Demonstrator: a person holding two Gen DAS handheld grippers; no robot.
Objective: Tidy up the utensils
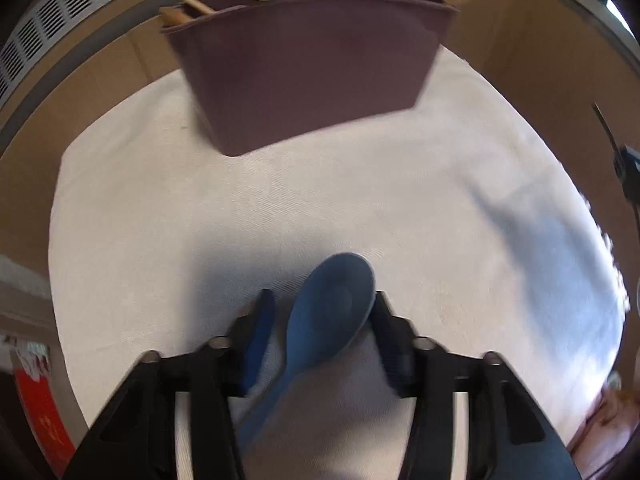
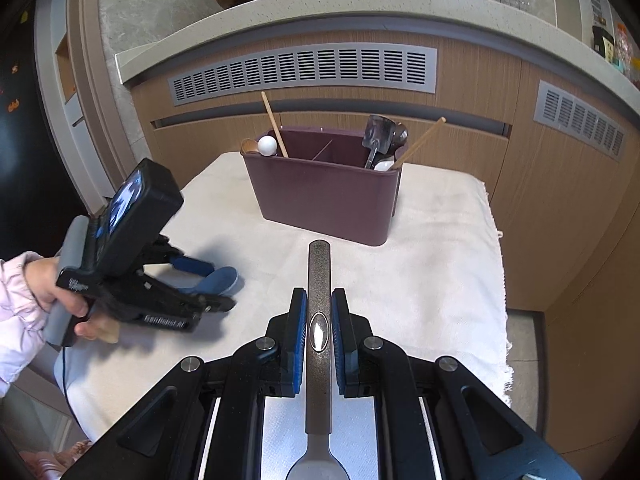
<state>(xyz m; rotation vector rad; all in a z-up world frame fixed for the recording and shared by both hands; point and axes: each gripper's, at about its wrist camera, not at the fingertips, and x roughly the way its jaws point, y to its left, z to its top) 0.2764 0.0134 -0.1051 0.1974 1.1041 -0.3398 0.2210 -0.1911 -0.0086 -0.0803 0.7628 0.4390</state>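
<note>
Blue spoon (image 1: 328,312) between parted fingers (image 1: 260,336)

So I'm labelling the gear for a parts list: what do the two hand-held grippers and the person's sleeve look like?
Both are black plastic frames with silver bolt heads and blue ribbed pads on the fingers. The left hand-held gripper has a grey handle, white "GenRobot.AI" lettering on its side, a boxy black block with a screen on top, and a thin dark cable trailing below. The right hand-held gripper looks the same. The sleeve is pale pink and quilted.

Wood-panelled cabinets (image 2: 560,184), grey vents (image 2: 304,72)
</note>
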